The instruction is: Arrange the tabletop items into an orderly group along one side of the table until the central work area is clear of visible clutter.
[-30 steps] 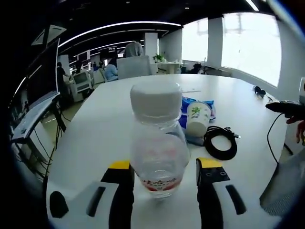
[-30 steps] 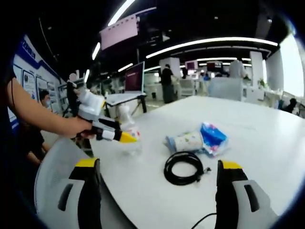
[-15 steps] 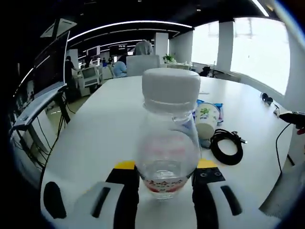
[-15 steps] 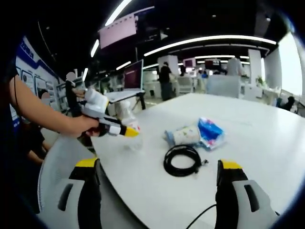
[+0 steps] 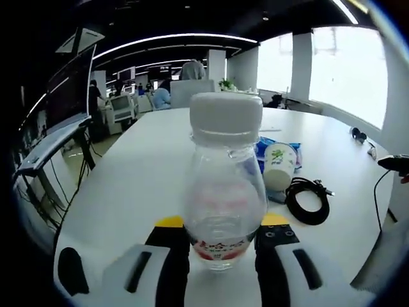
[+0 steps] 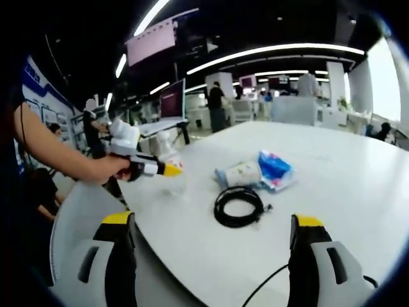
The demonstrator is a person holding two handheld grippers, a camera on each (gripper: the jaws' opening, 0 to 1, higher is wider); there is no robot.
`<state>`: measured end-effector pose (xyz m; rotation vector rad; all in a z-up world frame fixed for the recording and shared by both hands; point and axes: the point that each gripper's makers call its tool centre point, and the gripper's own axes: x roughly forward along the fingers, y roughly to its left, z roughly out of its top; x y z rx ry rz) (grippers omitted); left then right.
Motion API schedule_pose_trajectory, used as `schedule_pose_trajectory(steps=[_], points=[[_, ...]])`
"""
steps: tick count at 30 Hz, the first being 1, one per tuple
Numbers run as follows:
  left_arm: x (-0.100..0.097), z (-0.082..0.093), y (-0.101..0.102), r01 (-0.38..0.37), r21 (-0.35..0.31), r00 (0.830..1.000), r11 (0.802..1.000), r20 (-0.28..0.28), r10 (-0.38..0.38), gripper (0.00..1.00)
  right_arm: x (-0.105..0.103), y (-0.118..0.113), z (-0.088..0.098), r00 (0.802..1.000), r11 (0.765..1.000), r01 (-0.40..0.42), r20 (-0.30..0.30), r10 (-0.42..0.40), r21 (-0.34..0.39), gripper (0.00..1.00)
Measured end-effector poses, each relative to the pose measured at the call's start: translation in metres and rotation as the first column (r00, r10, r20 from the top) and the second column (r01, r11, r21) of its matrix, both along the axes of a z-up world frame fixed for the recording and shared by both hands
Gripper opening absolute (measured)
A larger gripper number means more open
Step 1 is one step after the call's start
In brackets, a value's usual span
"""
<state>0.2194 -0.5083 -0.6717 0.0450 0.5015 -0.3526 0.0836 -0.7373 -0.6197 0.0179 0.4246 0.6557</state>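
Currently, the scene reads as follows.
Left gripper (image 5: 220, 233): jaws closed against both sides of the clear plastic bottle (image 5: 223, 192), low on its body, so the upright bottle can be carried without tipping.
Bottle position: near the table edge closest to the person, standing on or just above the white table (image 5: 140, 166); contact with the surface cannot be confirmed.
Bottle contents: a little liquid at the base, white cap on; the load is judged light and stable.
Right gripper (image 6: 214, 249): jaws spread wide, nothing between them; it hangs back over the near table edge, apparently kept free for the next pickup.
Paper cup (image 6: 241, 173): lying on its side, touching the blue packet (image 6: 275, 169); the two already form a loose cluster.
Black cable coil (image 6: 238, 206): just beside the cup, on the side nearer the right gripper.
Left gripper as seen from the right gripper view (image 6: 144, 167): held in the person's hand (image 6: 105, 169), well apart from the cup cluster.
Likely intent: the bottle is gripped for relocation toward the cup, packet and coil, so that all items sit along one side.
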Motion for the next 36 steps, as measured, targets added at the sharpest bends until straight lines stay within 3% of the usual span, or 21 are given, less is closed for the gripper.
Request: schedule_pose_trajectory(steps=[26,36], points=[[0.055,0.037,0.032,-0.069,-0.023,0.997,0.997,0.035,0.069,0.38,0.017,0.008,0.007,0.999,0.999,-0.042,-0.002,0.042,-0.006,0.99],[0.075,0.042,0.043,-0.091,-0.032,0.995,0.995,0.039,0.092,0.39,0.023,0.012,0.004,0.999,0.999,-0.05,-0.019,0.05,-0.015,0.99]])
